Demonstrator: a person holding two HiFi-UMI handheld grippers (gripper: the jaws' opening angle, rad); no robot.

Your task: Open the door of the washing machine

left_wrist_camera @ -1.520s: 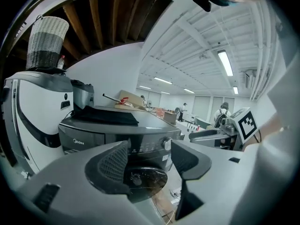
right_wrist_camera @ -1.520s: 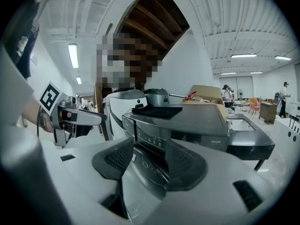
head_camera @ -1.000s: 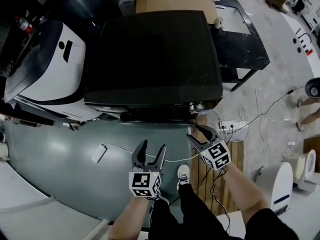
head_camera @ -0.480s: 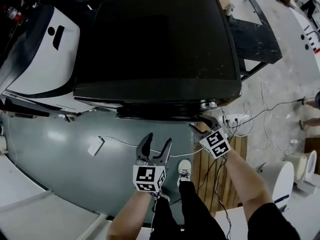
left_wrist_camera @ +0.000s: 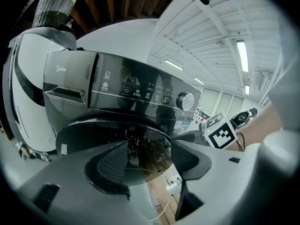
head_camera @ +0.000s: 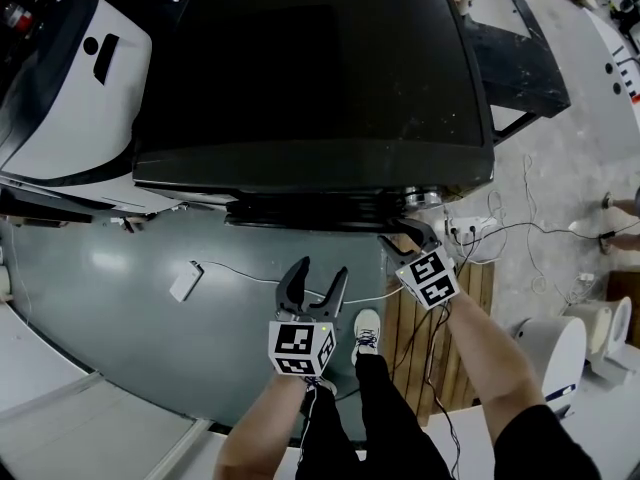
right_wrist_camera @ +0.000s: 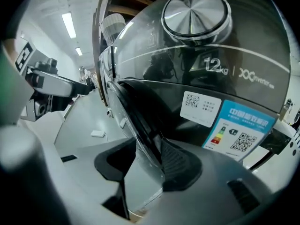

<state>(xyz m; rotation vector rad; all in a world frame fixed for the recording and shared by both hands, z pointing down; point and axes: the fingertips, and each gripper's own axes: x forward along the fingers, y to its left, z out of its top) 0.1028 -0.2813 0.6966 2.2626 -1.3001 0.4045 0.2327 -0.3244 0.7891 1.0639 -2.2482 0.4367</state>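
A dark front-loading washing machine [head_camera: 310, 78] fills the top of the head view. Its round glass door [left_wrist_camera: 117, 139] is closed below the control panel and knob [left_wrist_camera: 186, 100]. My right gripper [head_camera: 408, 240] is at the machine's front right corner. In the right gripper view the door's rim [right_wrist_camera: 140, 121] runs between its jaws [right_wrist_camera: 149, 161], which have just been closing. The right pad [right_wrist_camera: 180, 161] sits close to the rim, and I see no firm pinch. My left gripper [head_camera: 312, 280] hangs open and empty in front of the door [left_wrist_camera: 150, 161].
A white machine [head_camera: 70, 78] stands to the left. On the grey floor lie a small white box [head_camera: 185, 280] and a thin cable. A power strip [head_camera: 470, 230], a wooden pallet [head_camera: 440, 318] and a black frame [head_camera: 520, 58] are to the right. My shoe [head_camera: 367, 328] is between the grippers.
Both grippers have sunk and moved in toward the machine's front. The right gripper has come up to the door's right edge. The machine fills more of the head view.
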